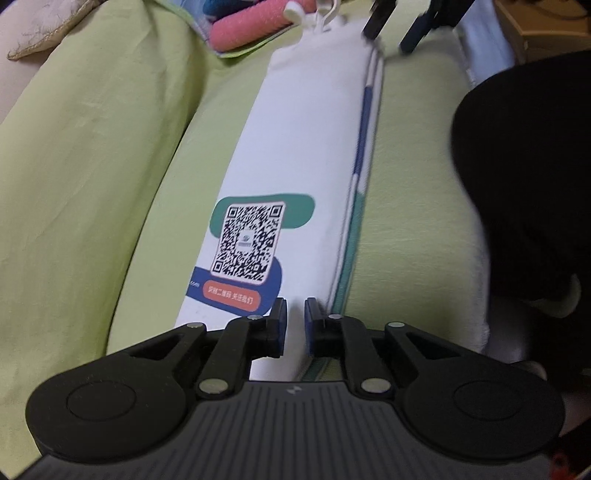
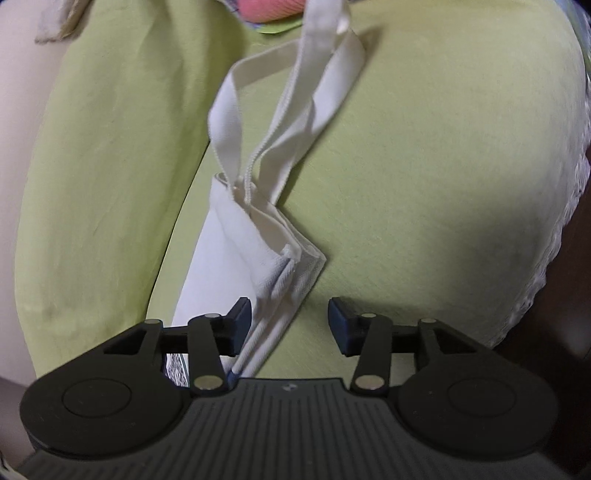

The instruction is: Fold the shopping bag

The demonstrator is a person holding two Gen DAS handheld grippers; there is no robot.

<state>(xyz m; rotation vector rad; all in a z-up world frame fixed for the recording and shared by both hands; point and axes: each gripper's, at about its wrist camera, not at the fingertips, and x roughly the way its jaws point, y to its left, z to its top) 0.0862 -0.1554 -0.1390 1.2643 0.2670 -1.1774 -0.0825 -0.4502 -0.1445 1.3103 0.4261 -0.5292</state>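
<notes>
The white canvas shopping bag (image 1: pixel 306 147) lies folded into a long narrow strip on a green sheet (image 1: pixel 92 147), with a QR code print (image 1: pixel 247 243) near my end. My left gripper (image 1: pixel 295 325) hovers over that printed end, its pads nearly together with only a thin slit. No fabric looks pinched. My right gripper (image 2: pixel 290 325) is open over the bag's top end (image 2: pixel 236 258), and the folded corner lies by its left finger (image 2: pixel 240 321). The two handles (image 2: pixel 295 92) trail away across the sheet. The right gripper (image 1: pixel 391 29) also shows far off in the left wrist view.
A pink rolled item (image 1: pixel 251 29) sits past the handles at the far edge. A cream cushion (image 1: pixel 40 29) lies at the far left. A person's dark clothing (image 1: pixel 524 166) fills the right side. The sheet's lace edge (image 2: pixel 543 266) runs along the right.
</notes>
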